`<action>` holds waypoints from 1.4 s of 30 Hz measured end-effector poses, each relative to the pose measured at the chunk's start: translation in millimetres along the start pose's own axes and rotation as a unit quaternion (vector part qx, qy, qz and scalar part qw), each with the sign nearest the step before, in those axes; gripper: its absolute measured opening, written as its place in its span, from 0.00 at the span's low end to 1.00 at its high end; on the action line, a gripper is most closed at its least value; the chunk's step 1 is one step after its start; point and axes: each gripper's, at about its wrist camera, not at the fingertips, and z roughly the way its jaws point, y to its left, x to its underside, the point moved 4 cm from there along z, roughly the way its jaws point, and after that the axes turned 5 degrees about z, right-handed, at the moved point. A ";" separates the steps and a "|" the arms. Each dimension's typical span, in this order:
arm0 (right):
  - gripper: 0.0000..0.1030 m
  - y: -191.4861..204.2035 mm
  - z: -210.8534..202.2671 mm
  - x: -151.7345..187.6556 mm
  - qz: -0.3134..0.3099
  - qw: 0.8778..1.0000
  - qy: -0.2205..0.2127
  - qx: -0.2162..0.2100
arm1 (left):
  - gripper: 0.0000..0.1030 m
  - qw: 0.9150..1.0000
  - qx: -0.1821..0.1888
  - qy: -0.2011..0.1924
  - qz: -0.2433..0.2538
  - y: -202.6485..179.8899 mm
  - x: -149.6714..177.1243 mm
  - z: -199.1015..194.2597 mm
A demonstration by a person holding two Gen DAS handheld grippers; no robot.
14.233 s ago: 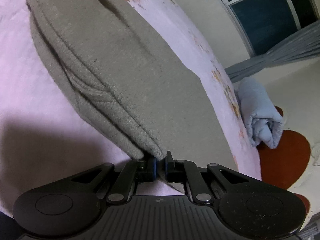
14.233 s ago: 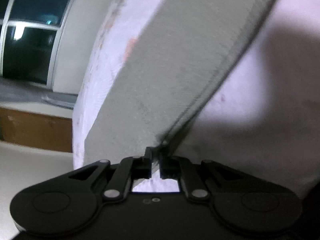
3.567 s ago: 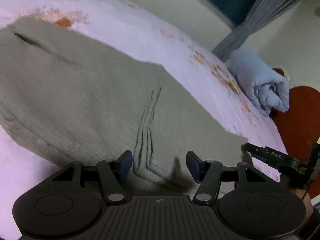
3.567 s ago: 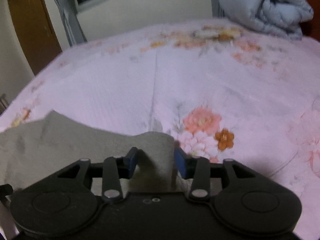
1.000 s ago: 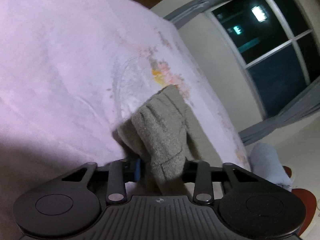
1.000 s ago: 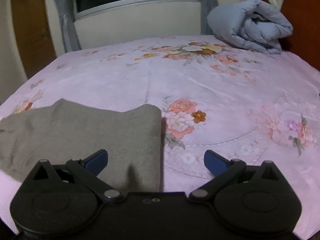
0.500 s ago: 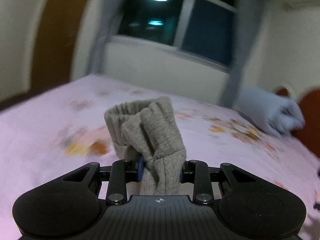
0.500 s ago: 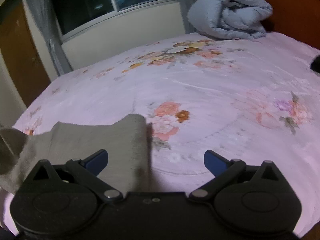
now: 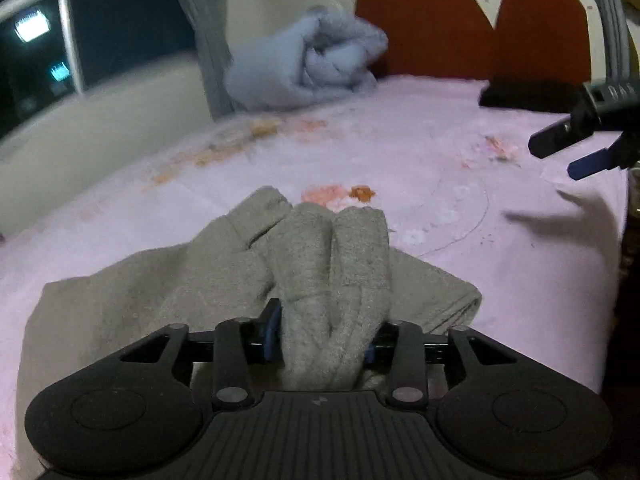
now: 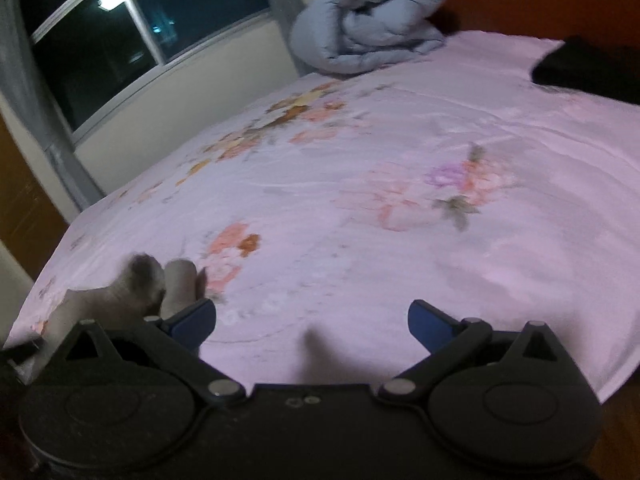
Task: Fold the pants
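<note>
Pants (image 9: 224, 280) lie mostly folded on the bed (image 9: 440, 152); left claw (image 9: 320, 340), opening, holds their bunched end; right claw (image 10: 312, 320) gapes empty.

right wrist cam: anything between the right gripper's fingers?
No. The right gripper stands wide open over bare pink bedsheet; the grey pants lie off to its left.

The grey fleece pants (image 9: 224, 280) were folded flat on the bed, one bunched end raised.
</note>
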 end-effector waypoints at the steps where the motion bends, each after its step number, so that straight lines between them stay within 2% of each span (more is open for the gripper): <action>1: 0.94 -1.1 -0.5 0.0 -0.001 1.000 0.001 0.000 | 0.39 1.000 0.008 -0.005 -0.022 3.2 3.0 -4.1; 3: 0.94 -1.7 -0.3 0.9 -0.007 1.000 0.000 -0.003 | 0.38 0.999 0.008 -0.008 -0.039 13.6 -2.4 -11.0; 5: 0.94 -2.2 4.0 1.9 -0.003 1.000 0.005 -0.004 | 0.38 0.999 -0.013 -0.037 -0.030 18.8 -18.0 -14.8; 7: 0.94 -1.1 5.2 1.1 -0.002 1.000 0.003 -0.007 | 0.38 0.997 -0.011 -0.059 -0.057 30.7 -25.2 -22.6; 10: 0.94 2.3 6.4 1.3 -0.009 1.000 0.004 -0.007 | 0.39 0.999 0.010 -0.020 -0.028 20.2 -17.1 -2.0; 11: 0.94 2.3 6.7 1.3 -0.008 1.000 0.005 -0.006 | 0.44 0.999 0.025 -0.008 -0.023 12.5 -10.5 2.6; 12: 0.94 1.9 6.4 1.3 -0.007 1.000 0.006 -0.004 | 0.62 0.999 0.049 0.006 -0.010 2.1 -3.8 7.2; 13: 0.94 1.5 5.8 1.2 -0.005 1.000 0.006 -0.002 | 0.70 0.997 0.073 -0.008 -0.002 -7.7 -2.2 3.8; 15: 0.94 2.5 3.9 -0.1 -0.007 1.000 0.004 -0.001 | 0.88 0.994 0.092 -0.046 -0.024 -8.7 -0.8 -18.0; 17: 0.94 7.6 4.1 -2.9 -0.014 1.000 0.003 0.000 | 0.88 0.991 0.097 -0.073 -0.061 3.9 3.8 -46.4; 20: 0.94 36.5 5.7 -10.1 -0.037 0.999 -0.008 -0.028 | 0.88 0.982 0.073 -0.101 -0.140 50.7 10.2 -73.5; 22: 0.92 73.2 12.3 -12.8 -0.071 0.995 -0.009 -0.064 | 0.88 0.974 0.036 -0.114 -0.194 94.4 14.0 -84.0; 24: 0.89 114.0 23.6 -12.5 -0.104 0.989 -0.004 -0.105 | 0.88 0.972 -0.024 -0.083 -0.217 129.5 26.0 -80.7; 25: 0.86 137.4 31.7 -11.0 -0.119 0.985 0.003 -0.127 | 0.88 0.970 -0.073 -0.055 -0.225 147.3 34.2 -78.3; 26: 0.85 158.1 40.4 -8.6 -0.134 0.980 0.014 -0.145 | 0.88 0.968 -0.095 -0.032 -0.228 159.4 41.2 -74.8; 28: 0.69 197.8 61.9 2.0 -0.187 0.968 0.042 -0.160 | 0.88 0.958 -0.128 0.017 -0.255 179.5 57.5 -70.0; 29: 0.67 211.3 72.4 10.5 -0.220 0.961 0.062 -0.155 | 0.88 0.954 -0.134 0.037 -0.265 184.8 65.5 -66.8; 30: 0.60 220.7 83.2 22.9 -0.261 0.951 0.085 -0.145 | 0.88 0.951 -0.138 0.054 -0.271 188.6 73.8 -66.6; 31: 0.56 221.9 90.2 32.7 -0.291 0.943 0.100 -0.124 | 0.88 0.949 -0.141 0.070 -0.274 190.4 83.0 -66.9; 33: 0.54 207.3 101.6 52.8 -0.353 0.925 0.128 -0.055 | 0.88 0.947 -0.144 0.088 -0.273 188.8 96.6 -64.7; 34: 0.56 192.6 103.6 60.6 -0.369 0.918 0.142 -0.031 | 0.88 0.947 -0.146 0.091 -0.273 187.2 104.8 -67.0; 35: 0.57 176.0 103.1 60.4 -0.332 0.929 0.158 -0.039 | 0.88 0.946 -0.143 0.091 -0.277 186.1 111.6 -70.0; 36: 0.59 157.3 101.9 57.0 -0.266 0.946 0.175 -0.057 | 0.89 0.944 -0.140 0.089 -0.285 187.9 111.8 -65.0; 37: 0.65 144.5 100.2 56.2 -0.232 0.953 0.182 -0.065 | 0.89 0.942 -0.140 0.087 -0.293 188.0 116.6 -65.6; 38: 0.69 139.2 98.9 56.5 -0.223 0.956 0.181 -0.066 | 0.89 0.939 -0.143 0.087 -0.299 188.8 118.0 -59.8; 41: 0.69 147.2 97.3 51.5 -0.216 0.958 0.172 -0.074 | 0.89 0.933 -0.161 0.081 -0.311 202.9 115.9 -48.2; 42: 0.62 154.5 91.8 45.0 -0.223 0.959 0.154 -0.081 | 0.89 0.933 -0.160 0.074 -0.315 209.2 112.3 -48.3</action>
